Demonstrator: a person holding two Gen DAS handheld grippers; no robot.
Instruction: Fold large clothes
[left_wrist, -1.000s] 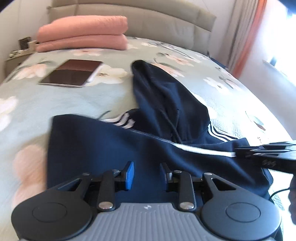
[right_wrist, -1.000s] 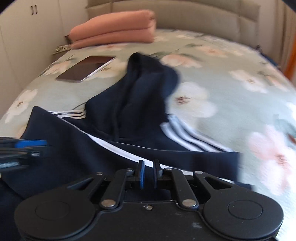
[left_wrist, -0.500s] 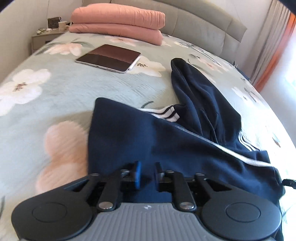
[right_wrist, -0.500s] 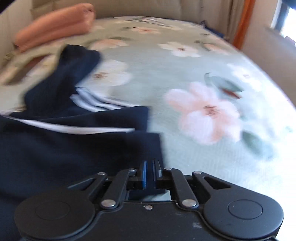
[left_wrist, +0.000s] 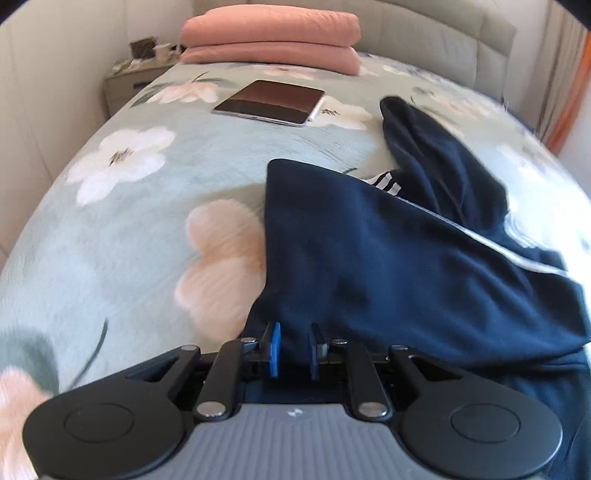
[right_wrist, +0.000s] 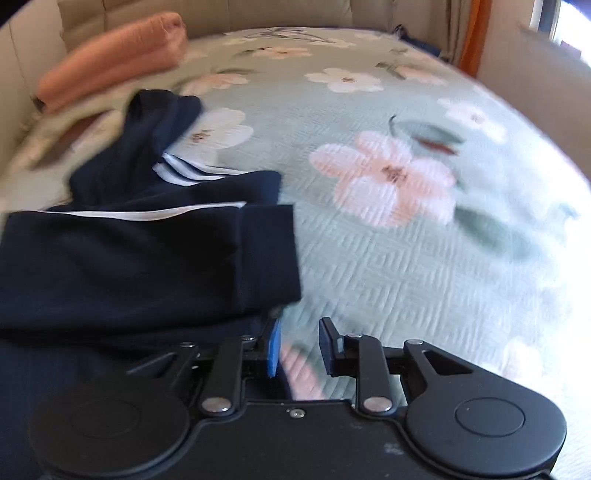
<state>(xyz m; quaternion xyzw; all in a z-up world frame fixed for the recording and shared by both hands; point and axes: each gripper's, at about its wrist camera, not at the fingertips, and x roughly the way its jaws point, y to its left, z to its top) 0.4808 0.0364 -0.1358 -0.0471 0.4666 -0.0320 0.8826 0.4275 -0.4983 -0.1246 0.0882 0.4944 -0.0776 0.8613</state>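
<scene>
Through the left wrist camera I see the navy hoodie lying on the floral bedspread, its body folded over and its hood trailing up toward the tablet, which sits beyond it, short of the pink folded blankets at the headboard. My left gripper sits at the hoodie's near edge with its fingers a narrow gap apart; dark cloth lies under them, but I can't tell whether any is pinched.

Through the right wrist camera, the hoodie fills the left half, a cuffed sleeve with a white stripe lying across its body. My right gripper stands spread, just off the hoodie's right edge, with only bedspread between its fingers.

I judge one fold laid and released on the right. Next I need both grippers back on the near hem, pinching evenly, to carry it up toward the hood without dragging the sleeve loose.
</scene>
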